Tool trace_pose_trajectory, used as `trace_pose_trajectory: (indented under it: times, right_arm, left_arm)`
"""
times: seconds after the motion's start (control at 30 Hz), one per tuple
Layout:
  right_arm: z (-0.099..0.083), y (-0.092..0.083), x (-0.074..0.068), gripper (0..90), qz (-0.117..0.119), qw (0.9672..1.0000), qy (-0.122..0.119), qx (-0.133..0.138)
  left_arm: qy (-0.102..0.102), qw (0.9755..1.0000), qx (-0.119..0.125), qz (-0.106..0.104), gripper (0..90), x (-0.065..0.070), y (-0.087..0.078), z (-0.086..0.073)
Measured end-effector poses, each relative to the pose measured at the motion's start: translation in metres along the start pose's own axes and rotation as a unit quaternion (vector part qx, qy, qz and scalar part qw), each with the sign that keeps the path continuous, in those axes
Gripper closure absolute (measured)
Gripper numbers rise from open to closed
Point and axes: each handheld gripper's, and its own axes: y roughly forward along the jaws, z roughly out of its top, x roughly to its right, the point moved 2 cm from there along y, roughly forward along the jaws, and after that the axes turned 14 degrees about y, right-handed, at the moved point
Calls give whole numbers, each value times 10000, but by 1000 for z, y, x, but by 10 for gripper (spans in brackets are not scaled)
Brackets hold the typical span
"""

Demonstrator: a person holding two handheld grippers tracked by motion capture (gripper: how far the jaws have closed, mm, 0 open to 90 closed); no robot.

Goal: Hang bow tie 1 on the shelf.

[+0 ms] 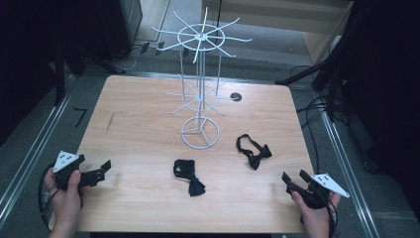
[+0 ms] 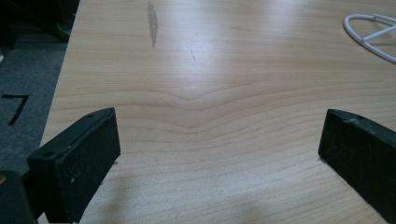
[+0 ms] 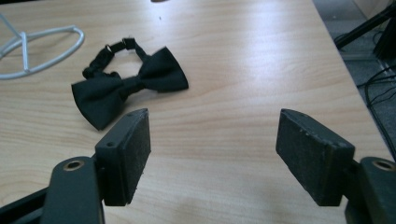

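reading a black "7" mark [image 2: 14, 108] on floor.

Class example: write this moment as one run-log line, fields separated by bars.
left gripper: open, empty | right gripper: open, empty | right bow tie: flat on table, untouched | left bow tie: flat, untouched | wire rack: upright, bare

The left gripper [image 2: 219, 154] held its two black, padded jaws wide apart, with nothing between them, low over the pale wood-grain tabletop [image 2: 219, 70]. A grey smear [image 2: 152, 21] marked the wood ahead, to the left. A white wire ring base [image 2: 373, 35] lay ahead, to the far right.
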Motion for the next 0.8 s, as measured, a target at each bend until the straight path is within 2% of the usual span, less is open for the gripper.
trace_pose_trajectory:
  times: [0.17, 0.2, 0.27, 0.37, 0.43, 0.5, 0.53, 0.63, 0.8]
  right_arm:
    - [4, -4, -8, 291, 14, 9999, -20, 163]
    - [4, -4, -14, 299, 101, 9997, -19, 200]
    - [4, -5, -16, 302, 131, 9997, -26, 205]
    - [3, -3, -32, 313, 245, 9995, -116, 180]
    - [2, -3, -35, 314, 274, 9994, -104, 175]
    - [-1, -1, -48, 318, 408, 9990, -130, 136]
    - [-1, -1, -48, 318, 408, 9990, -130, 136]
    - [-5, 3, -63, 320, 507, 9981, -335, 76]
    - [-7, 5, -74, 324, 588, 9976, -349, 77]
  left_arm:
    - [13, 10000, 13, -14, 0, 0, 0, 0]
    - [14, 10000, 31, -11, 0, 0, 0, 0]
    - [2, 10000, 6, -46, 0, 0, 0, 0]
    - [-17, 10000, 3, -65, 0, 0, 0, 0]
    - [-6, 10000, -31, -67, 0, -1, 0, 0]
    - [-17, 10000, -29, -87, 0, 0, 1, 0]
    - [-17, 10000, -29, -87, 0, 0, 1, 0]
    - [-7, 10000, -22, -73, 0, 0, 0, 0]
    - [-22, 10000, -38, -83, 0, 0, 0, 0]
